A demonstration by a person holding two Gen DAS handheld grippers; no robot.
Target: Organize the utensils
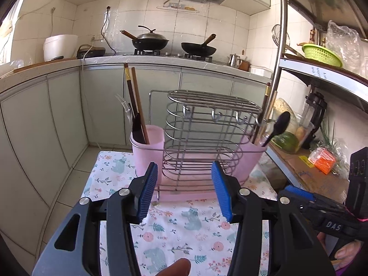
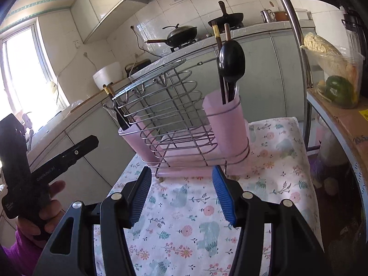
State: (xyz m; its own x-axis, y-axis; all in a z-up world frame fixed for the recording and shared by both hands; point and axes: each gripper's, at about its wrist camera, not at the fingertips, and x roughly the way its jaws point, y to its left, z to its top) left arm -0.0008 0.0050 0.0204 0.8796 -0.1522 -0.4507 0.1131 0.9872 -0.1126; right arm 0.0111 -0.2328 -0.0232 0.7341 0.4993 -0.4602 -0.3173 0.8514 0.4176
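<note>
Nearest the lens in our left wrist view, the left gripper [image 1: 185, 189] fills the lower middle of the frame, its 2 blue pads [image 1: 147, 189] spread wide with nothing between them but the floral cloth [image 1: 181, 227] beneath. At the lower right edge we see part of the right gripper [image 1: 299, 192] from the side.

In our right wrist view, the right gripper [image 2: 181, 194] also sits at the lower middle, spread wide and holding nothing. At the left of that frame a hand [image 2: 41, 214] in a purple sleeve [image 2: 20, 253] grips the black handle of the left tool.

Just beyond both grippers, in the middle of each frame, the wire utensil rack [image 1: 202, 135] stands on the cloth-covered bench [image 1: 255, 188], touched by neither gripper. It carries 2 pink cups. The left cup [image 1: 148, 148] holds 2 chopsticks [image 1: 135, 99] and a black knife [image 1: 138, 128], plus what looks like a clear utensil. The right cup [image 2: 226, 128] holds a black spoon [image 2: 231, 62] bowl-up and 2 chopsticks [image 2: 219, 53].

Along the top of the left wrist view, 2 woks [image 1: 150, 41] sit on a stove, and a white rice cooker [image 1: 60, 46] stands at the upper left.
</note>
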